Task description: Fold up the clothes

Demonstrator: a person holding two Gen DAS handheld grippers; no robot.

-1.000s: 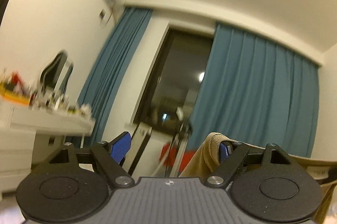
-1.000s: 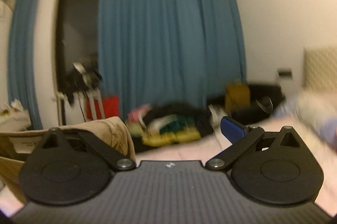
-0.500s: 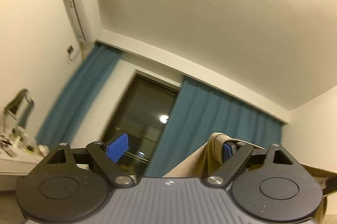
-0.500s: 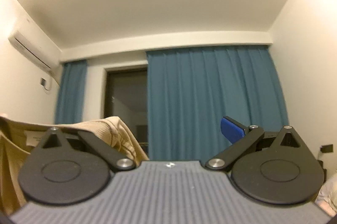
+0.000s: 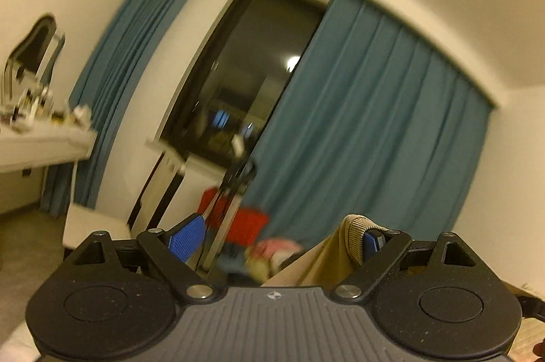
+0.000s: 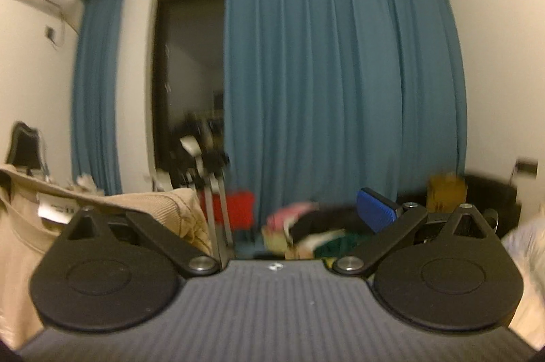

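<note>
A tan ribbed-edge garment hangs over the right finger of my left gripper, whose jaws stand wide apart; its blue left pad is bare. In the right wrist view the same tan garment, with a white label, drapes over the left finger of my right gripper and hides that fingertip. The blue right pad is free. Neither gripper pinches the cloth; it hangs stretched between the two.
A pile of mixed clothes lies ahead on the bed. Behind it stand a metal stand, a red object, blue curtains and a dark window. A cluttered white desk is at the left.
Both cameras swung up toward the ceiling half a second ago and have come back down to level. The tan garment stays hooked on the same fingers, with the jaws apart throughout.
</note>
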